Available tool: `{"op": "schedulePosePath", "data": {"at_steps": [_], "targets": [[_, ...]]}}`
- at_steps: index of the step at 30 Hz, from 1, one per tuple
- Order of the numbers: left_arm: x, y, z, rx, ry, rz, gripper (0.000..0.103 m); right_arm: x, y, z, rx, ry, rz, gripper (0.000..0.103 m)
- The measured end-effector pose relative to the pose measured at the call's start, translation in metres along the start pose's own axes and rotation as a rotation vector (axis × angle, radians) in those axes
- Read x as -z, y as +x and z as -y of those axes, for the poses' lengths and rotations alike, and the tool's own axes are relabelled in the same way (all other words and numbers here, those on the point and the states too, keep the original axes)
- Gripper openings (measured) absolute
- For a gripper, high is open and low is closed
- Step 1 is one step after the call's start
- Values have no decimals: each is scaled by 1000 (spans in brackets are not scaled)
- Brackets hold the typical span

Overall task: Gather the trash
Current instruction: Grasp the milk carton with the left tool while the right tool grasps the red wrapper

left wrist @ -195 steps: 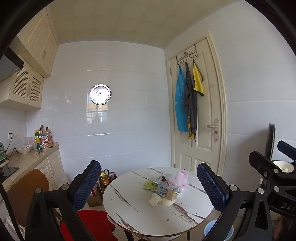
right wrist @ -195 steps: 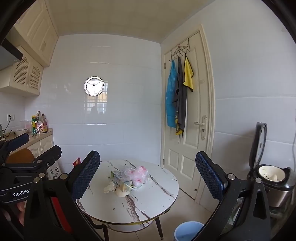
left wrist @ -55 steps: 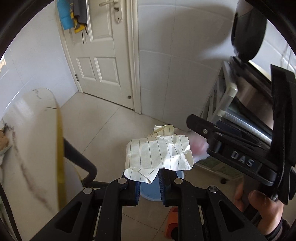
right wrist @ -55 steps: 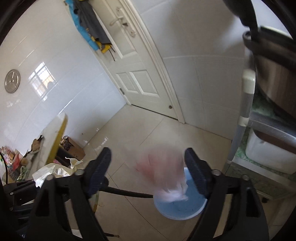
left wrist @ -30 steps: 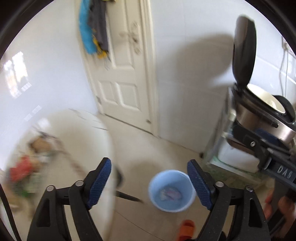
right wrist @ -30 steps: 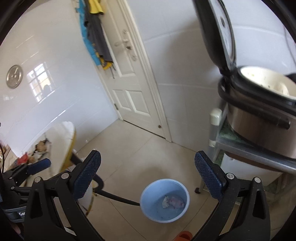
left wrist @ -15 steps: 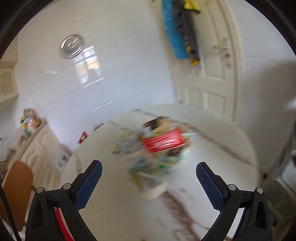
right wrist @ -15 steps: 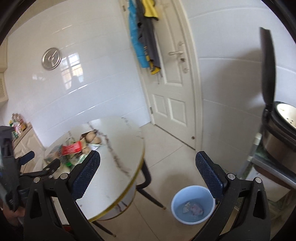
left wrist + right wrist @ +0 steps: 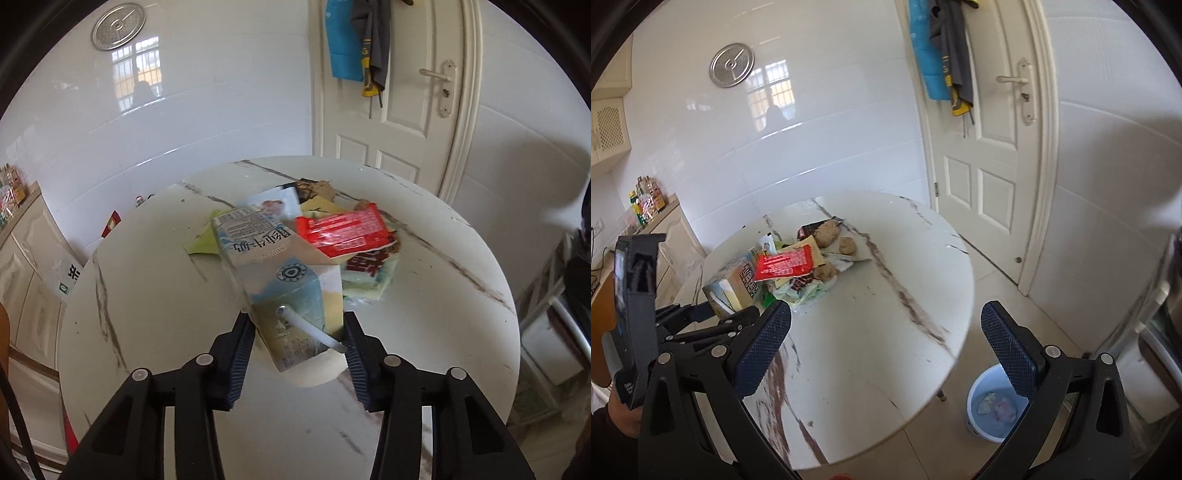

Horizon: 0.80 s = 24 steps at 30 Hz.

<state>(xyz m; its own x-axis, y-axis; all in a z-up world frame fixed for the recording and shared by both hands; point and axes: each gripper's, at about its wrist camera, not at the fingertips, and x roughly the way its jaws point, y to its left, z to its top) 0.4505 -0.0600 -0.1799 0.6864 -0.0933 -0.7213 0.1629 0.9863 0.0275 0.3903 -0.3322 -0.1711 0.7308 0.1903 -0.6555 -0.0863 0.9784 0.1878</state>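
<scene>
A heap of trash lies on the round marble table (image 9: 147,295): a pale blue milk carton (image 9: 266,254) with a white straw, a red wrapper (image 9: 343,229), green and yellow packets and brown lumps (image 9: 827,232). My left gripper (image 9: 297,332) has its jaws closing on the carton's near end; both pads touch its sides and the straw tip meets the right pad. A white bowl (image 9: 317,373) sits under that end. My right gripper (image 9: 886,343) hangs open over the table's near right edge with nothing between its fingers. The blue bin (image 9: 993,406) on the floor holds crumpled trash.
A white door (image 9: 993,147) with hanging cloths stands behind the table. Cabinets and a counter with bottles (image 9: 646,203) run along the left. A metal rack (image 9: 546,332) stands at the right, near the bin. A hand (image 9: 617,417) holds the left tool.
Both views swung from the floor bin back to the table. The left gripper, wide open half a second ago, came in low and narrowed around the milk carton. The right stayed open.
</scene>
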Motion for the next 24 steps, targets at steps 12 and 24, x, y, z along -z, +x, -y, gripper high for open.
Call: {"op": "schedulePosePath", "data": {"at_steps": [12,24], "targets": [[-1,-54,-123,-22,-86,31,36,-16,77,-76,-78,-118,-84,103],[10,-55,-163,36,-143,-20,35,-21,149,-127,-78,-276,-155,103]]}}
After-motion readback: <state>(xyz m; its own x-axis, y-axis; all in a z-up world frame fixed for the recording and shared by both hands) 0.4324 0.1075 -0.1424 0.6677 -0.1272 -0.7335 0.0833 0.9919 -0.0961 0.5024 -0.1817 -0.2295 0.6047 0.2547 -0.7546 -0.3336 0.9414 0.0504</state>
